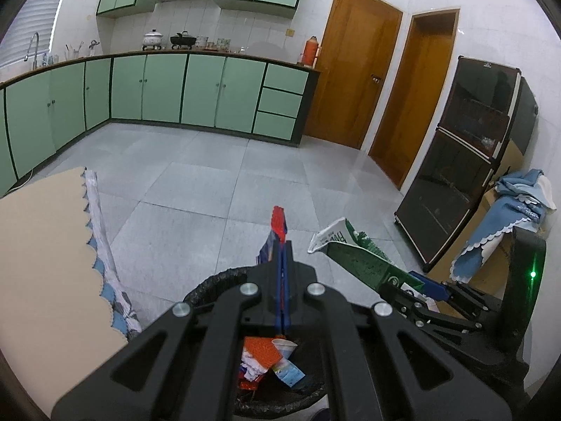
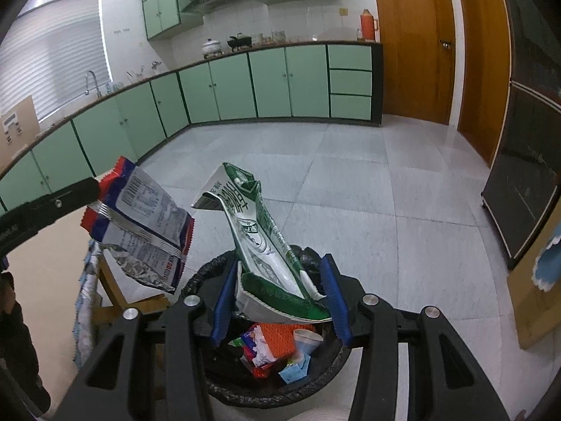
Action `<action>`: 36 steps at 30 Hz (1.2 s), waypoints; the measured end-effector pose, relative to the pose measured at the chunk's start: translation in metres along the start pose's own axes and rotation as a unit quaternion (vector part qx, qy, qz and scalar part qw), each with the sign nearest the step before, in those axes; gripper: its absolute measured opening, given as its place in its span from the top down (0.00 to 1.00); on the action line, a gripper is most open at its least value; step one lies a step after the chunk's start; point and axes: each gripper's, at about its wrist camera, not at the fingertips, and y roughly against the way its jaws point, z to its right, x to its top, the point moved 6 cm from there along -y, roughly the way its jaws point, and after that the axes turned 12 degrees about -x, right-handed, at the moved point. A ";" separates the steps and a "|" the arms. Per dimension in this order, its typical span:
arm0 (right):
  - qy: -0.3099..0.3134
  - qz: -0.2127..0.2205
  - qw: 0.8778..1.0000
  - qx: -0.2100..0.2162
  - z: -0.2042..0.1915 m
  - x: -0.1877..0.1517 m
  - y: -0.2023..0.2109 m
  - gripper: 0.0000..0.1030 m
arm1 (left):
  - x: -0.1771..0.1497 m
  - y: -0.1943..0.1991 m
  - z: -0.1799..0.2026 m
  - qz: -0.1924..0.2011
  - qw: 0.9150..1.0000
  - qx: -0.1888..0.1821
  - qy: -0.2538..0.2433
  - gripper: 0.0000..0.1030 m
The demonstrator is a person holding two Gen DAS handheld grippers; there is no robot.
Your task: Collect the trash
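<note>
So this is the drop-off part of the job, as far as I can judge: both pieces of trash are already picked up and hanging right over the round bin lined with a black plastic bag (image 2: 196, 280), which sits on the grey tile floor (image 1: 217, 161) next to a table with a beige top (image 1: 42, 238). The left gripper (image 1: 282, 242) has its jaws pinched fully together on a crinkly red, blue and silver foil snack wrapper (image 2: 140, 224); from its own camera you only see the wrapper edge-on, but the right wrist view shows it dangling open with a barcode and blocks of small print that I can't read. The right gripper (image 2: 280, 294) has its blue pads about half apart, squeezing the base of a flattened green and white milk-style carton (image 2: 259, 245), which sticks up and away from the jaws. The carton has big white characters down the side and a round logo, too warped to make out. The bin already holds an orange mesh piece (image 2: 278, 340), a small white cup (image 2: 306, 338) and some scraps. Next move, I'd guess, is just letting go, but the carton is long and leaning out past the rim, so tip it inward first or it could catch the edge and flop onto the floor.
</note>
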 end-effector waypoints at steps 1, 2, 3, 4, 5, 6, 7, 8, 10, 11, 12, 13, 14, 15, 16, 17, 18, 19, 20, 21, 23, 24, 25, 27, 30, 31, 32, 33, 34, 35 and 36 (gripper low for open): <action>-0.001 -0.004 1.000 0.005 0.000 -0.001 -0.004 0.54 | -0.001 -0.003 -0.001 -0.001 1.000 0.001 0.002 1.00; -0.002 -0.004 1.000 0.009 0.000 -0.003 -0.006 0.52 | -0.003 -0.005 -0.002 -0.002 1.000 0.003 0.003 1.00; -0.003 -0.003 1.000 0.011 0.000 -0.003 -0.007 0.52 | -0.004 -0.008 -0.004 -0.003 1.000 0.005 0.003 0.99; -0.003 0.001 1.000 0.012 -0.001 -0.002 -0.008 0.48 | -0.004 -0.009 -0.004 -0.005 1.000 0.006 0.005 0.99; -0.002 0.003 1.000 0.011 -0.001 -0.001 -0.008 0.46 | -0.005 -0.011 -0.005 -0.006 1.000 0.008 0.007 0.99; -0.002 0.005 1.000 0.010 0.000 0.000 -0.009 0.44 | -0.006 -0.013 -0.006 -0.009 1.000 0.010 0.009 0.98; -0.004 0.008 1.000 0.009 0.000 0.002 -0.009 0.43 | -0.006 -0.017 -0.004 -0.011 1.000 0.011 0.008 0.97; -0.006 0.009 1.000 0.009 0.000 0.004 -0.009 0.42 | -0.007 -0.019 -0.005 -0.014 1.000 0.012 0.007 0.92; -0.011 0.012 1.000 0.009 0.001 0.007 -0.009 0.40 | -0.008 -0.022 -0.006 -0.017 1.000 0.015 0.007 0.83; -0.012 0.014 1.000 0.008 0.001 0.009 -0.009 0.39 | -0.008 -0.022 -0.007 -0.017 1.000 0.016 0.007 0.79; -0.013 0.016 1.000 0.006 0.001 0.010 -0.008 0.36 | -0.009 -0.023 -0.007 -0.017 1.000 0.017 0.008 0.78; -0.016 0.019 1.000 0.003 0.003 0.012 -0.006 0.31 | -0.009 -0.023 -0.008 -0.017 1.000 0.017 0.008 0.75; -0.019 0.021 1.000 0.001 0.005 0.013 -0.005 0.28 | -0.008 -0.022 -0.009 -0.016 1.000 0.019 0.009 0.70; -0.021 0.024 0.999 -0.001 0.006 0.014 -0.004 0.24 | -0.008 -0.021 -0.010 -0.015 1.000 0.020 0.009 0.64; -0.024 0.027 0.999 -0.004 0.008 0.015 -0.002 0.18 | -0.007 -0.020 -0.010 -0.013 1.000 0.021 0.010 0.62; -0.025 0.030 0.999 -0.008 0.008 0.017 0.001 0.15 | -0.007 -0.019 -0.011 -0.011 1.000 0.021 0.011 0.58; -0.025 0.034 0.999 -0.012 0.009 0.018 0.003 0.11 | -0.006 -0.017 -0.012 -0.009 1.000 0.021 0.013 0.54; -0.025 0.037 0.999 -0.016 0.010 0.019 0.005 0.09 | -0.005 -0.015 -0.012 -0.008 1.000 0.021 0.013 0.51; -0.027 0.040 0.999 -0.019 0.011 0.021 0.008 0.09 | -0.004 -0.012 -0.013 -0.005 1.000 0.022 0.014 0.45; -0.028 0.042 0.999 -0.019 0.012 0.023 0.010 0.06 | -0.003 -0.008 -0.015 -0.003 1.000 0.023 0.016 0.41; -0.033 0.046 0.998 -0.017 0.014 0.026 0.016 0.06 | -0.001 -0.001 -0.017 0.002 1.000 0.026 0.016 0.35; -0.035 0.047 0.998 -0.015 0.013 0.027 0.019 0.06 | 0.001 0.003 -0.018 0.005 0.999 0.028 0.015 0.32; -0.036 0.048 0.998 -0.012 0.013 0.028 0.022 0.06 | 0.002 0.007 -0.020 0.007 0.999 0.031 0.015 0.31; -0.037 0.051 0.998 -0.006 0.013 0.031 0.027 0.06 | 0.005 0.018 -0.022 0.013 0.999 0.037 0.014 0.27; -0.032 0.055 0.998 0.004 0.008 0.035 0.037 0.06 | 0.008 0.034 -0.022 0.021 0.998 0.055 0.012 0.22; -0.030 0.056 0.998 0.006 0.006 0.035 0.040 0.06 | 0.009 0.038 -0.022 0.023 0.998 0.061 0.010 0.21; -0.028 0.059 0.998 0.010 0.003 0.036 0.046 0.06 | 0.011 0.043 -0.021 0.024 0.997 0.069 0.008 0.20; -0.027 0.061 0.998 0.013 0.001 0.036 0.050 0.06 | 0.012 0.049 -0.022 0.026 0.997 0.073 0.007 0.20; -0.027 0.063 0.997 0.017 -0.002 0.036 0.054 0.06 | 0.012 0.056 -0.022 0.027 0.996 0.081 0.004 0.19; -0.027 0.064 0.997 0.020 -0.004 0.037 0.058 0.06 | 0.012 0.061 -0.021 0.028 0.996 0.089 0.002 0.18; -0.027 0.065 0.997 0.023 -0.007 0.036 0.062 0.06 | 0.011 0.066 -0.020 0.028 0.995 0.095 0.000 0.18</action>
